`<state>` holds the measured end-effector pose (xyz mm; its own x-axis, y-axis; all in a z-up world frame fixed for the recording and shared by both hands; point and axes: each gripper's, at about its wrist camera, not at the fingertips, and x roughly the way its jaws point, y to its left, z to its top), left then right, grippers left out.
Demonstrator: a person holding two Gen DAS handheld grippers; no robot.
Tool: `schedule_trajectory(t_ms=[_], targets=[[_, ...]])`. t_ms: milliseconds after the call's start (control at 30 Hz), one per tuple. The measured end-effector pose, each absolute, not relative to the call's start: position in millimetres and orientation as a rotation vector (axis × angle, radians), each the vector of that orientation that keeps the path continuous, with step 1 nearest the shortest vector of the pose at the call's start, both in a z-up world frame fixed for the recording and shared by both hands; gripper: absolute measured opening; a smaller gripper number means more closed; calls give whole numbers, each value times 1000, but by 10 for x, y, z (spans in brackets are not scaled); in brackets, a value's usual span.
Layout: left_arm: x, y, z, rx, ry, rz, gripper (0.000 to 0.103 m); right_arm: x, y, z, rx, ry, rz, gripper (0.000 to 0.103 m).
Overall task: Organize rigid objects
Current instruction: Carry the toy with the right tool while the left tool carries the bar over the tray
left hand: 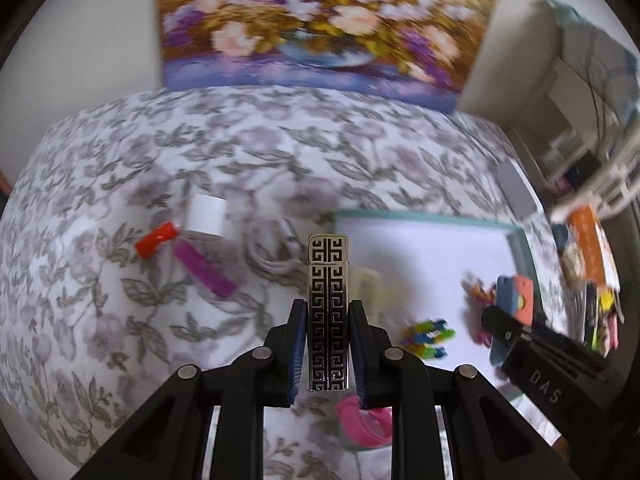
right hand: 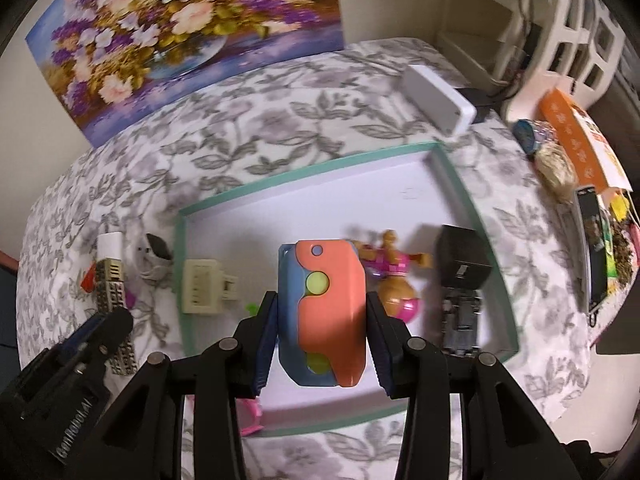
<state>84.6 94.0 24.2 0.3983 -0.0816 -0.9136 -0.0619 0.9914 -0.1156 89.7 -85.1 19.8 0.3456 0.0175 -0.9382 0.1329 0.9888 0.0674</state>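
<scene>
My left gripper (left hand: 328,308) is shut on a slim silver lighter with a black key pattern (left hand: 328,280), held upright over the bedspread just left of the tray. The teal-rimmed white tray (right hand: 450,168) lies on the bed. My right gripper (right hand: 322,298) is shut on an orange and blue toy (right hand: 324,312), above the middle of the tray. The right wrist view also shows the left gripper (right hand: 104,320) with the lighter (right hand: 114,288) at lower left. The right gripper (left hand: 512,328) and its toy (left hand: 516,292) appear at right in the left wrist view.
In the tray lie a cream plug adapter (right hand: 200,286), a pink doll figure (right hand: 394,276), a black cube (right hand: 460,260), a grey toy car (right hand: 460,320) and coloured clips (left hand: 428,336). On the bedspread: red lighter (left hand: 156,238), clear bottle (left hand: 204,248), white cable (left hand: 272,252), pink item (left hand: 364,420), white box (right hand: 438,100).
</scene>
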Motion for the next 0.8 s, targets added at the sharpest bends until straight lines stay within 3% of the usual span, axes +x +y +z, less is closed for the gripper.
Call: schedule_trajectory(t_ms=[400,800], targets=[[816,441,-74,-91,1263,-96,22,829,-1035,-104,166,1319,-81,44],[877,474,-355,-120,1344,-82,23,853,-1027,-308,168,1381,-77,44]])
